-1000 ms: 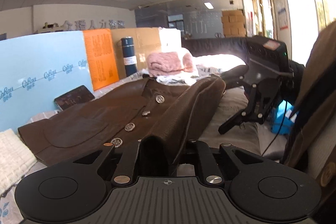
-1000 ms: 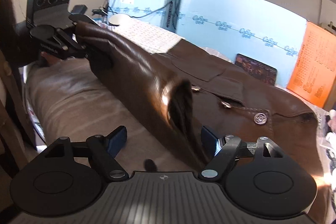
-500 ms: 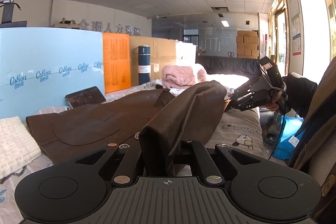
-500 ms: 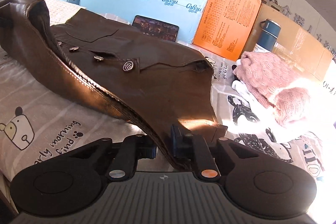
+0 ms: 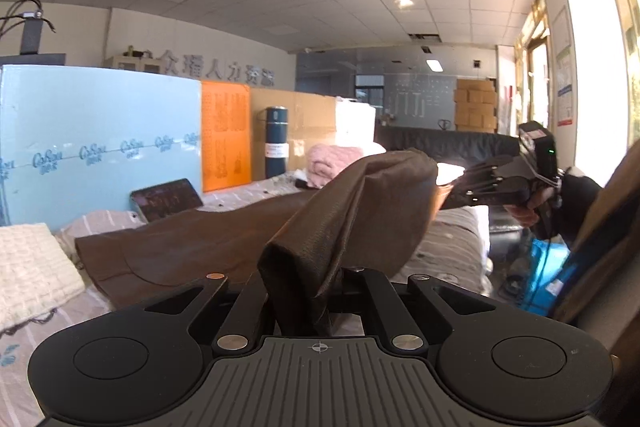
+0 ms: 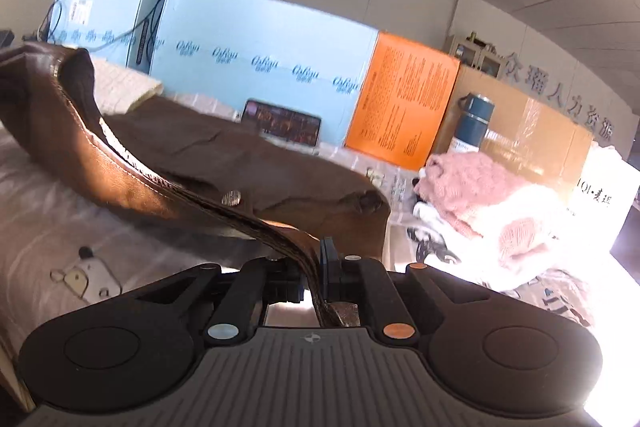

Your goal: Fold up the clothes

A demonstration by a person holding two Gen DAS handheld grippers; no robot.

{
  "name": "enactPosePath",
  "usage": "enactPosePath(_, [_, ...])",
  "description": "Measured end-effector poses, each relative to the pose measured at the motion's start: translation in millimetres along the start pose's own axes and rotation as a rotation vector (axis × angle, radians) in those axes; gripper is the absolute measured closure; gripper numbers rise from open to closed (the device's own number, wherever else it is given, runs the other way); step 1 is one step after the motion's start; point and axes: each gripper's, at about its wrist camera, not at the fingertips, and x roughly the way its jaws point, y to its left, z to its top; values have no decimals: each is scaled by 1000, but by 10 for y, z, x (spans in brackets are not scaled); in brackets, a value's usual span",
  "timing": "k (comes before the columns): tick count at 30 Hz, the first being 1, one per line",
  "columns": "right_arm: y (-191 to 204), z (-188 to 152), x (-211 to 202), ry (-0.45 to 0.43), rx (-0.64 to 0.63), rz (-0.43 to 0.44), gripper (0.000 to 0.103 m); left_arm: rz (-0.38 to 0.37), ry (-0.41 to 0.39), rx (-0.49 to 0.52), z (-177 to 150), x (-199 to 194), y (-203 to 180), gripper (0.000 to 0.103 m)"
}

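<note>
A brown leather jacket with metal buttons lies spread on the bed, its near edge lifted off the sheet. My left gripper is shut on a bunched fold of that edge, which hides the fingertips. In the left wrist view the raised fabric runs right to the other gripper, held by a person's hand. In the right wrist view my right gripper is shut on the jacket's stitched hem, which sweeps up to the left. One button shows beside the hem.
Folded pink and white knitwear sits on the bed's far right. A dark blue flask, a tablet, blue foam boards and an orange board line the back. A cream knit lies left. The bear-print sheet is bare in front.
The right gripper, open a second ago, has shut on the jacket's hem. Both grippers have raised the near edge off the bed, and both views have tilted upward.
</note>
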Motion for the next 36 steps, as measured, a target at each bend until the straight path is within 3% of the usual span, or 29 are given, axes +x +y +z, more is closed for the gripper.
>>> enactPosePath(3, [-72,99,118,-87,46,-15,96,73,-40,-32,125,150,211,98])
enactPosePath(8, [-298,380,526,-159,115,14,96,147,-24,-84,287,453,623,98])
enactPosePath(20, [-711,613,1898,-1,230,99,94,230,152,-287,222,1311,1638,98])
enactPosePath(23, [-757,570,2035,21,272,75,83,228,175,-317,143,1425,1751,96])
enactPosePath(25, [-804,516,2084,36,310,42,64,228,185,-340,106,1475,1820,93])
enactPosePath(26, [-835,486,2093,39,329,29,60,224,191,-353,92,1490,1846,92])
enactPosePath(28, [-895,436,2108,47,371,6,51,241,197,-366,74,1492,1867,85])
enactPosePath(29, [-904,423,2108,53,380,-3,49,251,200,-372,66,1492,1876,73])
enactPosePath(30, [-909,413,2108,58,387,-12,46,262,194,-377,63,1476,1892,55])
enactPosePath(32, [-901,406,2112,64,387,-32,40,279,177,-386,60,1429,1908,32])
enactPosePath(33, [-896,403,2112,66,386,-41,37,281,174,-388,60,1406,1907,25])
enactPosePath(36, [-890,401,2103,73,390,-62,29,283,202,-393,47,1342,1898,19])
